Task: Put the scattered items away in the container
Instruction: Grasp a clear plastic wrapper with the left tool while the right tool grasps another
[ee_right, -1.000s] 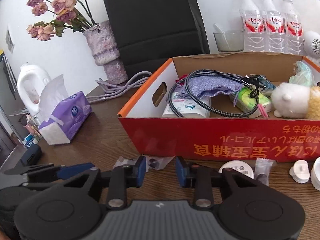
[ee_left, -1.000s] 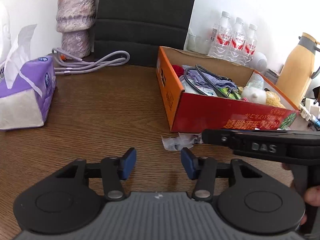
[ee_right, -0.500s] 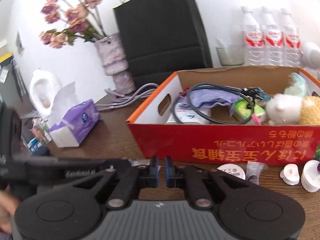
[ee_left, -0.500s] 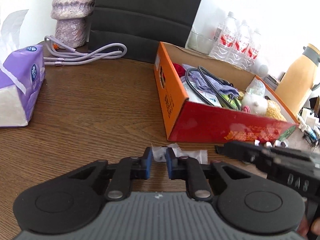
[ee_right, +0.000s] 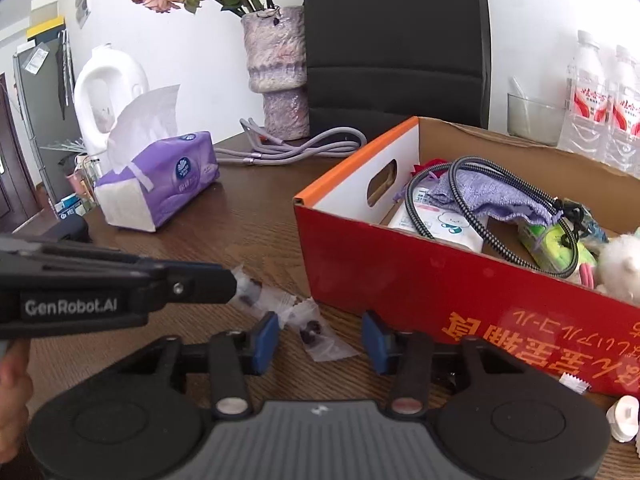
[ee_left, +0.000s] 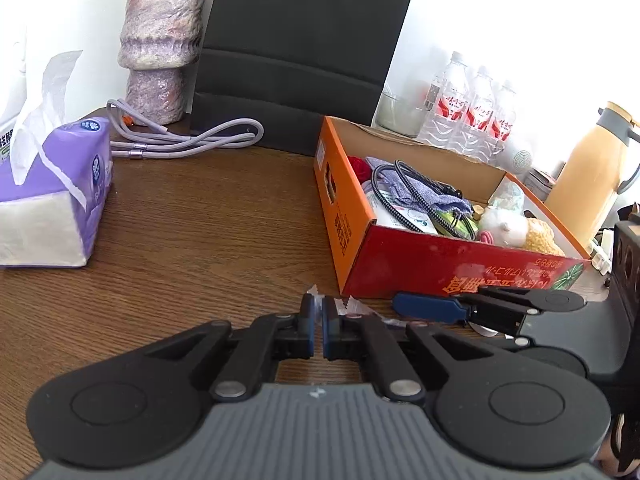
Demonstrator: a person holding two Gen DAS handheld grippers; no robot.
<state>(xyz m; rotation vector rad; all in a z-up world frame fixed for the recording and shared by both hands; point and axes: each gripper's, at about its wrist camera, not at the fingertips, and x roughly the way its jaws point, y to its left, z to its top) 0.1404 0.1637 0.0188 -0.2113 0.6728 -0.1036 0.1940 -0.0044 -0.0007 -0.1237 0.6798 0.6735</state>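
A strip of clear snack packets (ee_right: pixel 304 320) lies on the wooden table in front of the red cardboard box (ee_right: pixel 400 280). My left gripper (ee_left: pixel 318 320) is shut on the near end of the strip (ee_left: pixel 344 306); it shows from the side in the right wrist view (ee_right: pixel 228 284), pinching a packet. My right gripper (ee_right: pixel 320 338) is open, its fingers either side of another packet of the strip. It also shows in the left wrist view (ee_left: pixel 424 308). The box (ee_left: pixel 440 264) holds a cable, a purple cloth, wipes and a plush toy.
A purple tissue pack (ee_left: pixel 52 196) lies at the left, a stone vase (ee_left: pixel 160 40) and grey cord (ee_left: pixel 188 140) behind. Water bottles (ee_left: pixel 468 112) and a yellow jug (ee_left: pixel 592 176) stand behind the box. Small white items (ee_right: pixel 624 420) lie at its right front.
My left gripper went from open to shut on the packet strip. My right gripper shut half a second ago, has opened again, and moved left over the strip.
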